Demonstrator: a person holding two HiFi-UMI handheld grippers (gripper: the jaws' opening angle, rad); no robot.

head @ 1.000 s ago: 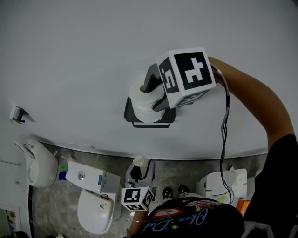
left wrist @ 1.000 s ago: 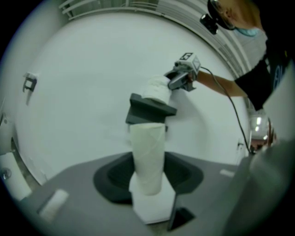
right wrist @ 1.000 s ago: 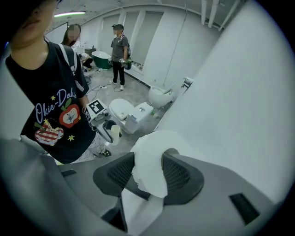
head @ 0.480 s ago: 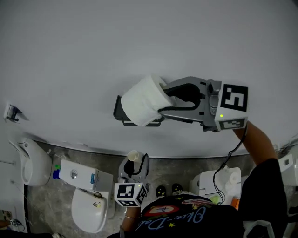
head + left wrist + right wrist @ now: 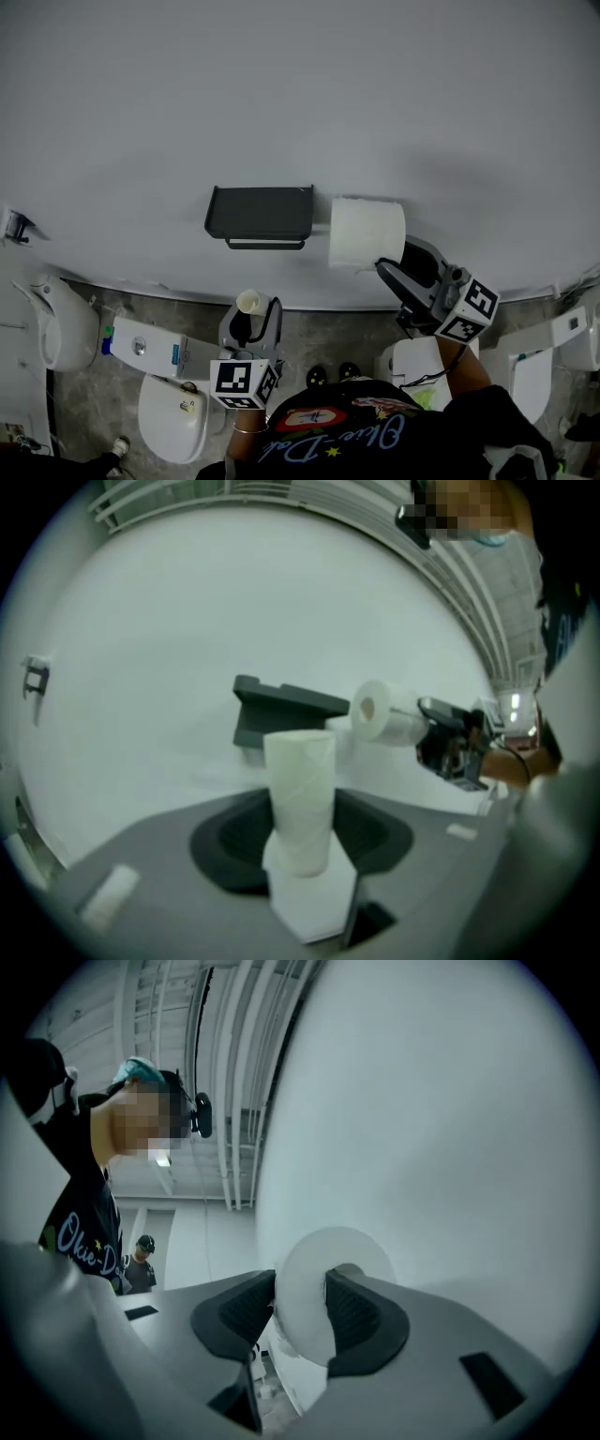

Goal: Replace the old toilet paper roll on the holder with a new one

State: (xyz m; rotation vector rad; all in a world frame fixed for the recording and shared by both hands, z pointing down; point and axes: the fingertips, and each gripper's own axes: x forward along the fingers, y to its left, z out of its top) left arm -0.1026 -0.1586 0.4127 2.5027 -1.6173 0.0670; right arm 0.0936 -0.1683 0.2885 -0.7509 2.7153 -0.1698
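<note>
Beside flat matte black holder (image 5: pixel 260 212), plump white roll (image 5: pixel 367 232)

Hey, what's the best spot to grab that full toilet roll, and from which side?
Take the toilet roll by its paper wall, coming end-on from the side facing away from the holder: one jaw inside the core hole, the other on the outer wrap, as the right gripper holds it now. The hollow core admits a jaw, and the holder-side end stays free.
</note>
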